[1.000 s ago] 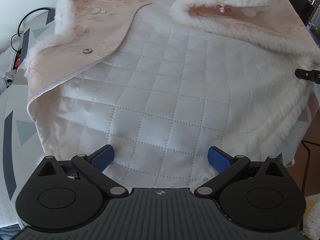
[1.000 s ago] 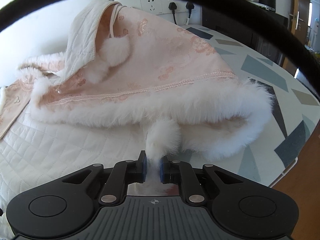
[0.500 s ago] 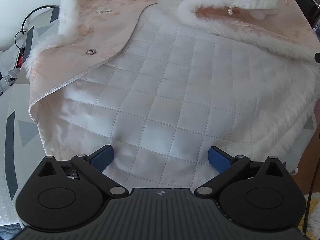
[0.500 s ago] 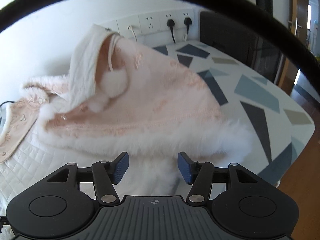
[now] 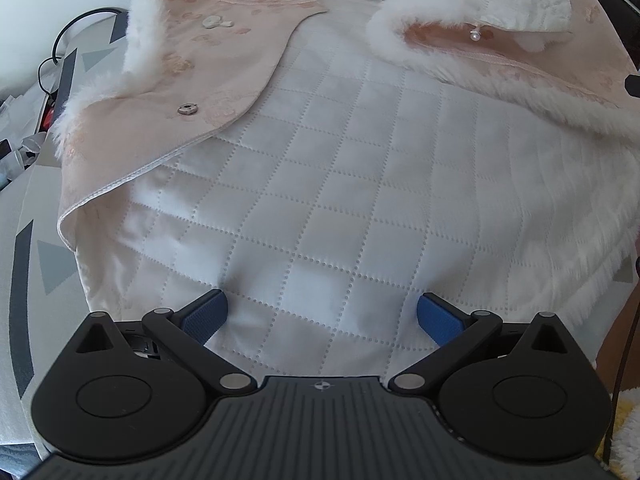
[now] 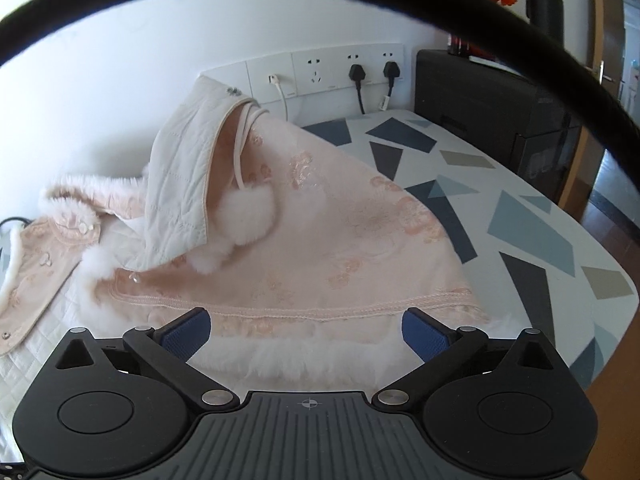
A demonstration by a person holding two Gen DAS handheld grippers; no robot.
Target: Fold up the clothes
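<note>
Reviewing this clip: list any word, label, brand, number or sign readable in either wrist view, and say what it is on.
No readable text in either view.
The small white tag on the black plug cable: too small to read.
The white wall socket panel: only socket holes, no lettering legible.
The pink fur-trimmed quilted garment: floral pattern, buttons and a snap, no label showing.
The two grippers: only a small crosshair mark on each body.

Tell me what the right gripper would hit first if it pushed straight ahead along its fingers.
Most likely the white fur trim of the pink cape, directly ahead of the right gripper. Its jaws are opening, with nothing gripped. Depth is unclear.
</note>
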